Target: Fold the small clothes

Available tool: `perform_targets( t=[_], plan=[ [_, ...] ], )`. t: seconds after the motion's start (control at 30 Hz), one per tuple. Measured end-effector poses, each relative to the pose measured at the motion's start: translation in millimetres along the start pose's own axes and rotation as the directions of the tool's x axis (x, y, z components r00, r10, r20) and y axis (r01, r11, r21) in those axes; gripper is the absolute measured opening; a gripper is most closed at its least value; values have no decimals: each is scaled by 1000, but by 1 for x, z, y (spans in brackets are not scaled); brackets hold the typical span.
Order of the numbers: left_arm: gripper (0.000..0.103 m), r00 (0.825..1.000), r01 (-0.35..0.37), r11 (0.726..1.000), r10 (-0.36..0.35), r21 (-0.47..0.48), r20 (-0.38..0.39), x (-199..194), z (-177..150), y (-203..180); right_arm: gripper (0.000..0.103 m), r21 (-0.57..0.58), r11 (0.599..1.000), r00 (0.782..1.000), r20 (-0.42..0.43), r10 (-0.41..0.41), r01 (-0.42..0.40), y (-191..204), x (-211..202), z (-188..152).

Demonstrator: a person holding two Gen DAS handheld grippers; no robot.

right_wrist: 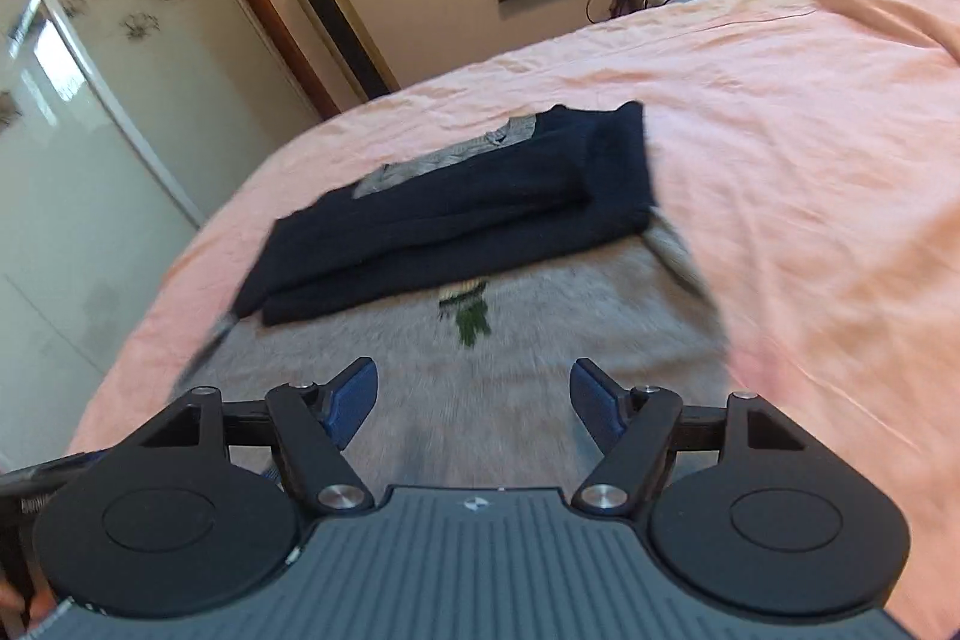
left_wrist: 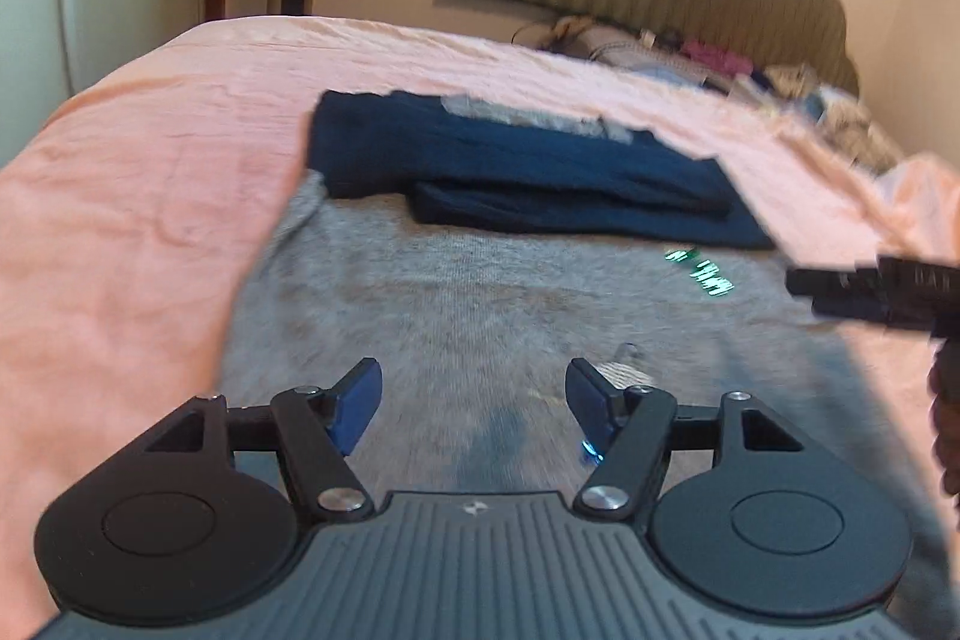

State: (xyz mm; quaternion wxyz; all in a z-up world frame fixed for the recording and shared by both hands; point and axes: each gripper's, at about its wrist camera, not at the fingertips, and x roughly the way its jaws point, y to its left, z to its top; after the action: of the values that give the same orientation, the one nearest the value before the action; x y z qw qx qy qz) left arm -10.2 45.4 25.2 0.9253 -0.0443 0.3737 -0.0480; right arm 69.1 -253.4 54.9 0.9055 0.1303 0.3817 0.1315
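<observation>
Grey top point(left_wrist: 480, 292) flat on bed point(left_wrist: 150, 172), navy sleeves point(left_wrist: 516, 172) folded across far end. Left gripper point(left_wrist: 474, 400), right gripper point(right_wrist: 474, 400): fingers wide, empty, over near hem, likely for next fold.

Both wrist views low, close, angled down; share grey garment point(left_wrist: 480, 304), bed point(right_wrist: 810, 130).
</observation>
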Motion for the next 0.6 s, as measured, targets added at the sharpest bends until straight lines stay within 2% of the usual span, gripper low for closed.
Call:
perform_targets(
  t=[0.03,0.1,0.17,0.2,0.37,0.43,0.5,0.53,0.6],
  plan=[
    [67,999,-49,998,50,30,-22,15,-1,-3,72,-49,997,998,-1,-58,58,4,14,1],
    [74,994,-105,990,104,94,19,24,-9,-1,73,-152,971,981,-32,-190,183,0,36,-6],
    [75,995,-92,988,86,123,55,19,-20,10,78,-258,948,982,49,-181,187,-13,30,-21],
    [75,996,-81,989,75,120,57,15,-23,17,78,-248,954,985,62,-161,172,-22,25,-25],
    [76,994,-105,984,103,141,24,10,-6,31,77,-243,954,983,-9,-181,173,-27,17,-7],
    [76,992,-123,983,116,139,57,14,12,34,79,-194,965,984,30,-174,176,-29,14,9],
    [76,990,-120,990,114,73,79,26,36,46,86,-149,974,983,98,-155,168,-35,15,26],
    [75,992,-97,995,95,13,79,35,49,56,90,-117,978,981,109,-163,175,-40,19,36],
    [75,997,-58,989,66,-139,48,60,77,80,90,-40,985,982,91,-166,170,-55,34,58]
  ],
)
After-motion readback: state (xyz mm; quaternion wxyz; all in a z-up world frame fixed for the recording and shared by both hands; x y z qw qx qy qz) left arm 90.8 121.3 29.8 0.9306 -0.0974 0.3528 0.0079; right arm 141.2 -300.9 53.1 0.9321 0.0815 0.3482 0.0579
